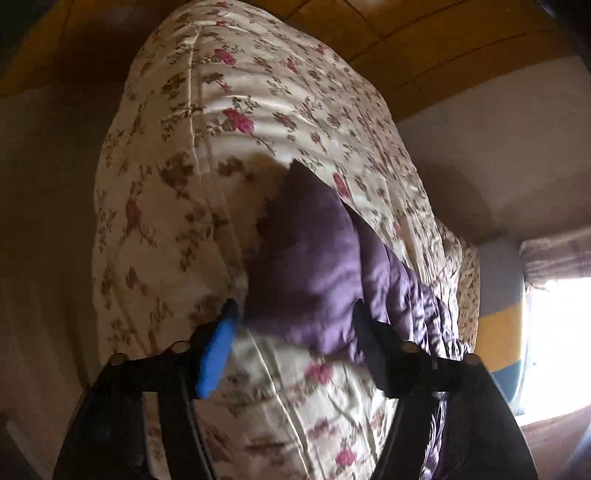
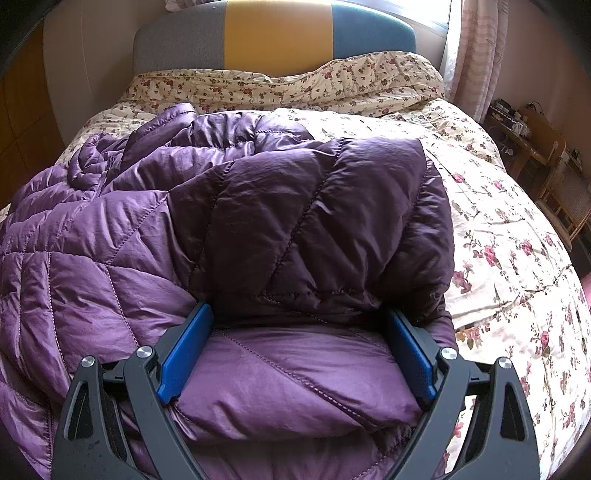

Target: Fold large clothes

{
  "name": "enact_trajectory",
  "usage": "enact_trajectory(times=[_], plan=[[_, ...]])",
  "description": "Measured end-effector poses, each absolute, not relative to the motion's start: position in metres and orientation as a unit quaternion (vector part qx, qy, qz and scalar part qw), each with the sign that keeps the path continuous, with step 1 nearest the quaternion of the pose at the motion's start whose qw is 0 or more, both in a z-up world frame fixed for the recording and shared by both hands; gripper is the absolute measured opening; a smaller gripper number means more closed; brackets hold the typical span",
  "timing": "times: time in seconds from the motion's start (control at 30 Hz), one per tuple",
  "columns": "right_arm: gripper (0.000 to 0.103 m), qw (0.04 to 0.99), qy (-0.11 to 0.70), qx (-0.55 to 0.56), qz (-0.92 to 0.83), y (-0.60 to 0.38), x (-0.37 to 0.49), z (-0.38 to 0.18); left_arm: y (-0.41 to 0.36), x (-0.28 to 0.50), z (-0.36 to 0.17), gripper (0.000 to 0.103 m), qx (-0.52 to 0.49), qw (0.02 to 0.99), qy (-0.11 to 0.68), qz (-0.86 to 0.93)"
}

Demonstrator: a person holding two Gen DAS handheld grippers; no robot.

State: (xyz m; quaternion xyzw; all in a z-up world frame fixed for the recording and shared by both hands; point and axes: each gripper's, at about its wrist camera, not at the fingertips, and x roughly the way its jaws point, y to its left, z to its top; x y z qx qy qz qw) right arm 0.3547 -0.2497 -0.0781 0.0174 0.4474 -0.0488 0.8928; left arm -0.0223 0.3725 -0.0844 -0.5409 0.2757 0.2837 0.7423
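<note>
Blurred by motion in the left wrist view: purple jacket, floral bedspread and left gripper, contact between pads and fabric unreadable. Cut off at left and bottom edges of the right wrist view: the jacket's lower part (sleeves not traceable). Tucked under a padded fold: right gripper fingertips. Too small to identify: clutter on the wooden table.

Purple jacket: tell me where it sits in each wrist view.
Left wrist view: the purple jacket is centre-right, blurred, running down to the lower right.
Right wrist view: the jacket fills the centre and left.
Shared landmark: the headboard with its yellow panel.
</note>
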Motion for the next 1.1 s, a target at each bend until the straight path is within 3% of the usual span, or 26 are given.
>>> enact_trajectory(times=[0.07,0.23,0.6,1.1], plan=[[0.091,0.893,0.447,0.017,-0.049,-0.250,0.354,-0.078,0.376,-0.021,-0.087,0.048,-0.547,0.736,0.275,0.289],[0.091,0.893,0.447,0.017,-0.049,-0.250,0.354,-0.078,0.382,-0.019,-0.077,0.013,-0.518,0.759,0.273,0.284],[0.091,0.893,0.447,0.018,-0.049,-0.251,0.354,-0.078,0.331,0.065,-0.016,0.009,-0.385,0.857,0.275,0.202],[0.092,0.893,0.447,0.018,-0.049,-0.251,0.354,-0.078,0.128,0.244,0.009,0.008,-0.290,0.900,0.323,-0.046]])
